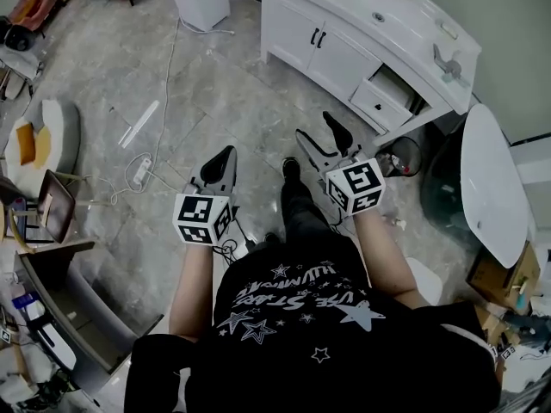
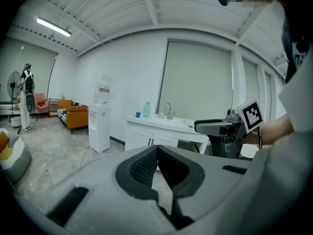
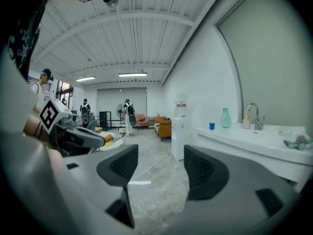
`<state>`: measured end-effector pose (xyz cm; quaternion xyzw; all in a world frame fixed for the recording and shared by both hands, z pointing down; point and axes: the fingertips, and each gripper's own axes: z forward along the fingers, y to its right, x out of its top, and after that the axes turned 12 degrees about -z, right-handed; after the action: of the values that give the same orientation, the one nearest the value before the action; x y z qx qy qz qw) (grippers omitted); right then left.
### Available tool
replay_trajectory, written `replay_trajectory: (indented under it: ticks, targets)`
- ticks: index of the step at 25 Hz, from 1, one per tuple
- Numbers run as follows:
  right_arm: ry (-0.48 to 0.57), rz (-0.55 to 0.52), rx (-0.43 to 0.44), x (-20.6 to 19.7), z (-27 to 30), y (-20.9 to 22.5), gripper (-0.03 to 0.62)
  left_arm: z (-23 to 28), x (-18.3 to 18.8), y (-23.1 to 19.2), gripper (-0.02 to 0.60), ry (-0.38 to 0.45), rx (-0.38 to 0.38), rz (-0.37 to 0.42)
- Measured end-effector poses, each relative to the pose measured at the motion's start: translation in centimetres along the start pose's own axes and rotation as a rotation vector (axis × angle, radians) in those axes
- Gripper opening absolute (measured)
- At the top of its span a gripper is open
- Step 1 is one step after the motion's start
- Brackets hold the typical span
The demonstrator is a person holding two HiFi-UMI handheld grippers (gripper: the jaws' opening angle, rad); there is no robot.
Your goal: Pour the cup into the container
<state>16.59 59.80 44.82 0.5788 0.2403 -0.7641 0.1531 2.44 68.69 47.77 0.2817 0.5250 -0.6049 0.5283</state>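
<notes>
Head view, grey tiled floor [image 1: 215,84] beneath both grippers, white sink cabinet [image 1: 327,50] ahead at right, left gripper [image 1: 227,154] pressed together, right gripper [image 1: 316,127] spread and empty, left gripper view, small blue cup [image 2: 138,114] beside pale green bottle [image 2: 146,109] at the cabinet-top end nearest the white water dispenser [image 2: 99,126], well apart from the jaws, right gripper view, cup and bottle far ahead, right of the open jaws.

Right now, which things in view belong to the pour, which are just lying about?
Job: blue cup; green bottle (maybe the container); left claw, shut; right claw, open and empty.
Lying about: water dispenser; orange sofa; power strip.
</notes>
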Motion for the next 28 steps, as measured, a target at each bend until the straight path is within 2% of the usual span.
replay_trajectory:
  ticks: [4, 9, 22, 28]
  targets:
    - [0.008, 0.043, -0.026, -0.6, 3.8, 3.6, 0.389, 3.0, 1.2, -1.9, 0.012, -0.012, 0.031, 0.001]
    - [-0.002, 0.085, -0.053, -0.8, 8.6, 8.9, 0.447, 7.2, 4.3, -4.2, 0.012, -0.012, 0.066, 0.016]
    - [-0.042, 0.101, -0.052, -0.9, 20.0, 24.7, 0.457, 22.8, 12.2, -7.8, 0.012, -0.006, 0.100, 0.026]
    - [-0.039, 0.105, -0.050, -0.8, 24.7, 30.1, 0.456, 29.0, 14.9, -9.7, 0.012, -0.003, 0.111, 0.018]
